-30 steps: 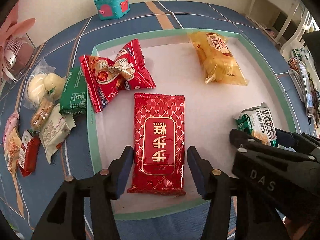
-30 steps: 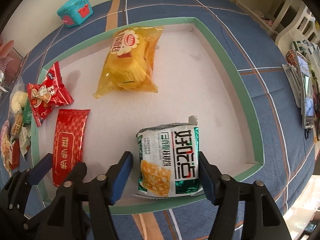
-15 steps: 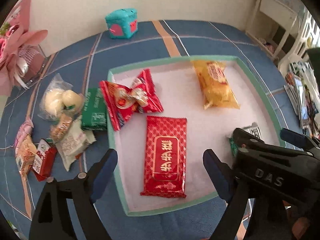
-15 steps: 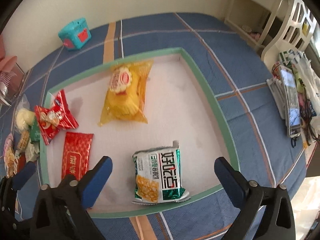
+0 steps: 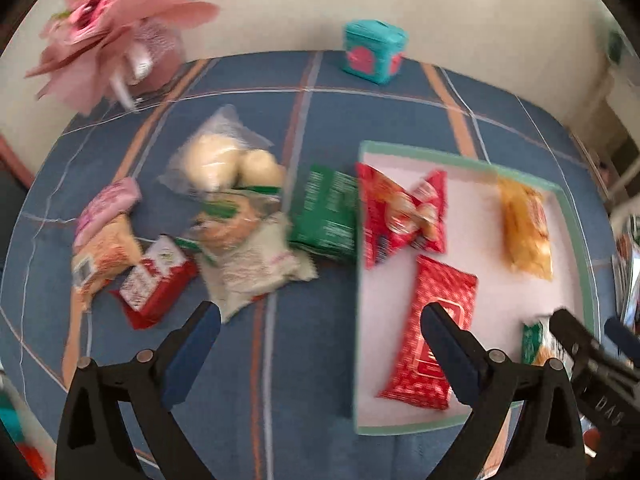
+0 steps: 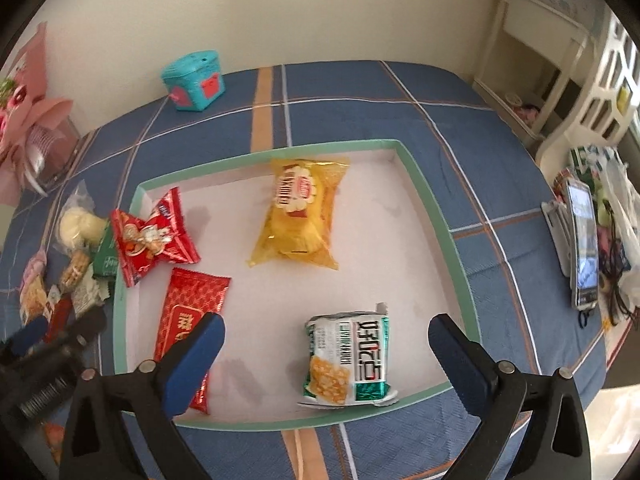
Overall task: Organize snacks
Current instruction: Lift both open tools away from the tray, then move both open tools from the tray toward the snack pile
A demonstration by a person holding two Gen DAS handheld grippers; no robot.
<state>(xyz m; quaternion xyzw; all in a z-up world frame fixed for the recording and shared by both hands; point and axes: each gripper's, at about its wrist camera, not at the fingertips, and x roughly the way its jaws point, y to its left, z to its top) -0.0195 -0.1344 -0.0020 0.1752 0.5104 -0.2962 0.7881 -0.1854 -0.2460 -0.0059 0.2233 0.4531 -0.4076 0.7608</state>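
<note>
Left gripper (image 5: 320, 344): jaws spread wide, nothing between them, hovering at lower centre of its view over the blue plaid cloth (image 5: 312, 128); that view is motion-blurred. Right gripper (image 6: 326, 352): jaws likewise wide and empty, above the near part of the green-rimmed tray (image 6: 440, 216).

Inside the tray, right view: a yellow snack bag (image 6: 300, 216) at centre, a green-and-white snack pack (image 6: 350, 360) at lower centre against the near rim, a long red packet (image 6: 188, 312) at lower left, and a red candy-print bag (image 6: 150, 236) at left, overlapping the left rim.

Outside the tray, left view, left half of frame: a green packet (image 5: 326, 214) touching the tray's edge, a clear bag of pale round buns (image 5: 224, 160), a white wrapper (image 5: 256, 268), a small red-and-white pack (image 5: 154, 280), and a pink packet (image 5: 108, 204). A teal box (image 5: 374, 50) stands at upper centre.
</note>
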